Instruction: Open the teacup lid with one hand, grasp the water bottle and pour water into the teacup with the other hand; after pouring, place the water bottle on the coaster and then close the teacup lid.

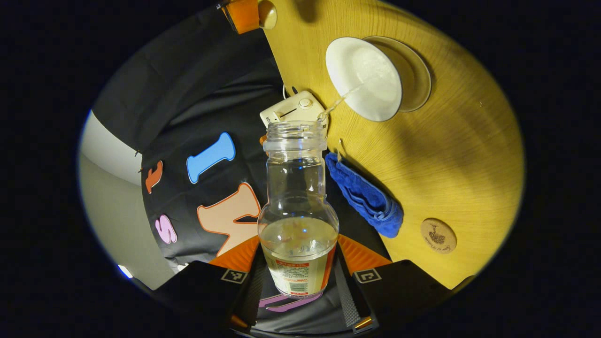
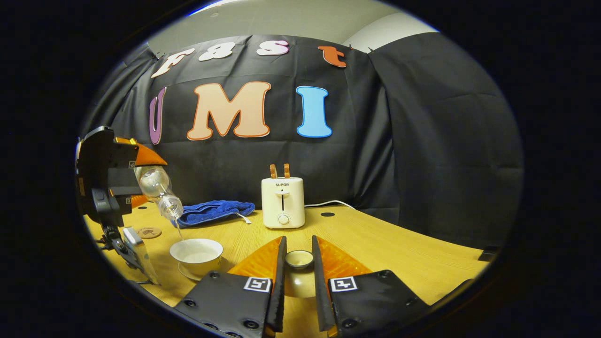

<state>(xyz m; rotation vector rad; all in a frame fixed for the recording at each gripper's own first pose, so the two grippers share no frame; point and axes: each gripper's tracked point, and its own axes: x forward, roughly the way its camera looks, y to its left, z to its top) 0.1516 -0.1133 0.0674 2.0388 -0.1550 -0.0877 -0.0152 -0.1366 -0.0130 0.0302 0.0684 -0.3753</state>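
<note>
Black cloth booth wall behind a light wooden table [image 2: 375, 244]. White toaster [image 2: 282, 203] stands at the back edge by the cloth, a blue towel [image 2: 213, 211] bunched beside it along that edge.

Left gripper [image 1: 298, 274]: both fingers press on the water bottle [image 1: 298, 220], which is uncapped and tipped mouth-down. In the right gripper view this gripper [image 2: 141, 176] hangs above the teacup [image 2: 196, 253] and a thin stream of water [image 2: 179, 230] falls from the bottle's mouth into the cup. The cup is white, sits on a glass saucer [image 1: 415, 75], lid off.

Round wooden coaster [image 1: 438, 235] lies bare, near the towel's end.

Right gripper [image 2: 299, 263]: fingers clamped narrow on the teacup lid [image 2: 299, 260], held by its knob, apart from the cup.
</note>
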